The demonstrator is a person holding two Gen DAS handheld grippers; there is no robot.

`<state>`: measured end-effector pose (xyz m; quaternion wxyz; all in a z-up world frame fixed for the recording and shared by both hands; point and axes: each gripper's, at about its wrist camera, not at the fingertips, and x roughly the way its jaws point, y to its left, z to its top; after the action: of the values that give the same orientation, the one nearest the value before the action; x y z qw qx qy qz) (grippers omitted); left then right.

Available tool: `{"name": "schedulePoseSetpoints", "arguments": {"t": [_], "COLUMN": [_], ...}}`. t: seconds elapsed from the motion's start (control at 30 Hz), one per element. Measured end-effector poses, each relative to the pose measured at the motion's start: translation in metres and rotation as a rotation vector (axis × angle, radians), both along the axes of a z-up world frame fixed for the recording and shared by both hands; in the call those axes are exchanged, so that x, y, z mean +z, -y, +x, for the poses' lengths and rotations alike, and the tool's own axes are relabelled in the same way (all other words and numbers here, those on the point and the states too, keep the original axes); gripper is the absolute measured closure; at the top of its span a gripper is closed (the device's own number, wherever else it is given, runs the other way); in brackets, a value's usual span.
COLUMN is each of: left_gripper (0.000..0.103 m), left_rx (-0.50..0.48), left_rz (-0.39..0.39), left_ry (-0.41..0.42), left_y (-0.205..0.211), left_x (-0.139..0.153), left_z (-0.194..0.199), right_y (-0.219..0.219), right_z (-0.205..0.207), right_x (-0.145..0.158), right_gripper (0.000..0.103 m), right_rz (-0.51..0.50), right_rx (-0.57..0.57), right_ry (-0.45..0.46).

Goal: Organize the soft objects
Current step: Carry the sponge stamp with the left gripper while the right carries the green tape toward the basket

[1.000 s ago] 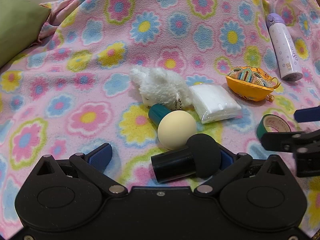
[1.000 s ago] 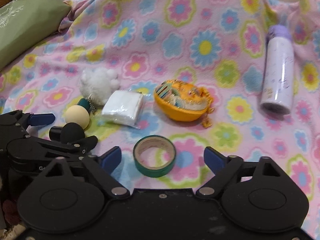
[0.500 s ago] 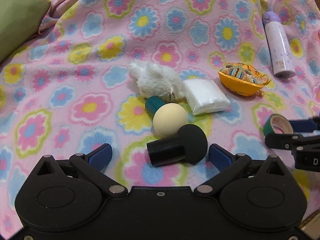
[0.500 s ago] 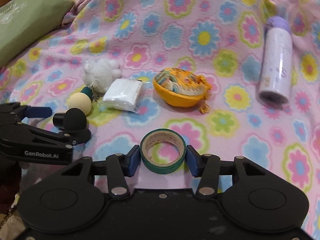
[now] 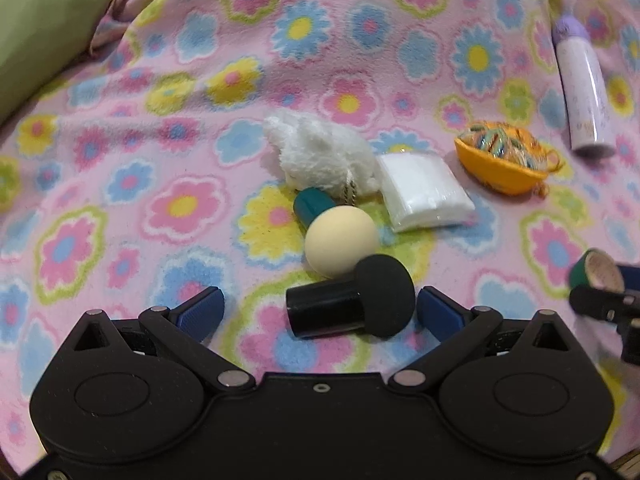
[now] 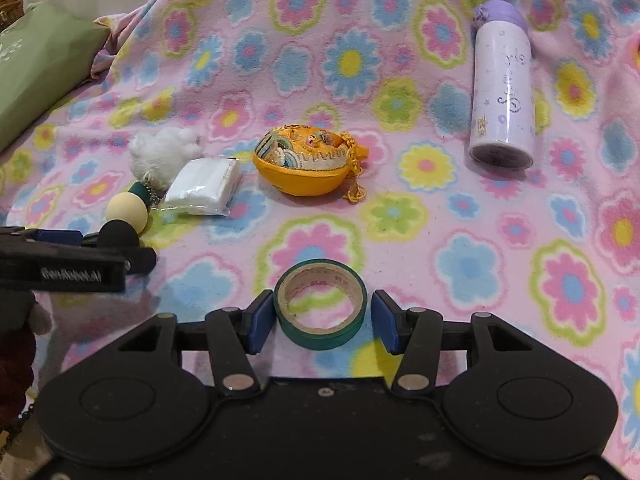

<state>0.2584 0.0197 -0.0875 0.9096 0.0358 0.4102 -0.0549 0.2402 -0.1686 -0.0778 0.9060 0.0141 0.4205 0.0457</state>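
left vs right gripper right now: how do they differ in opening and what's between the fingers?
The left gripper is wide open, pads clear of the black sponge lying between them. The right gripper is shut on the green tape roll, which looks raised off the blanket; the sponge rests on it. The sponge lies on its side; the roll faces hole-up. Both have blue pads.
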Motion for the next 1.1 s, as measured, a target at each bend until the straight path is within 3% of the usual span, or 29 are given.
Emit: {"name": "schedulePoseSetpoints", "arguments": {"t": [0.13,0.37,0.47,0.8,1.1], "left_gripper": [0.006,0.039,0.047,0.048,0.048], "left_rx": [0.011,0.022,0.017,0.024,-0.020], "left_rz": [-0.023,-0.048,-0.064,-0.112,-0.113], "left_ry": [-0.004,0.013,0.007,0.009,0.091], "left_y": [-0.004,-0.008,-0.007,-0.011,-0.002], "left_x": [0.002,0.009,0.013,0.028,0.073], "left_z": [0.001,-0.003,-0.006,-0.022,-0.065], "right_y": [-0.002,-0.003,-0.001,0.008,0.013], "right_z": [-0.001,-0.005,-0.007,-0.020,-0.050], "right_x": [-0.002,0.001,0.003,0.021,0.057], "right_gripper": [0.050,0.055,0.055,0.055,0.055], "right_rz": [-0.009,-0.006,0.008,0.053,0.107], "right_rx": [0.000,0.005,0.003,-0.037,-0.056], "right_ry": [0.012,0.015,0.009,0.014,0.063]}}
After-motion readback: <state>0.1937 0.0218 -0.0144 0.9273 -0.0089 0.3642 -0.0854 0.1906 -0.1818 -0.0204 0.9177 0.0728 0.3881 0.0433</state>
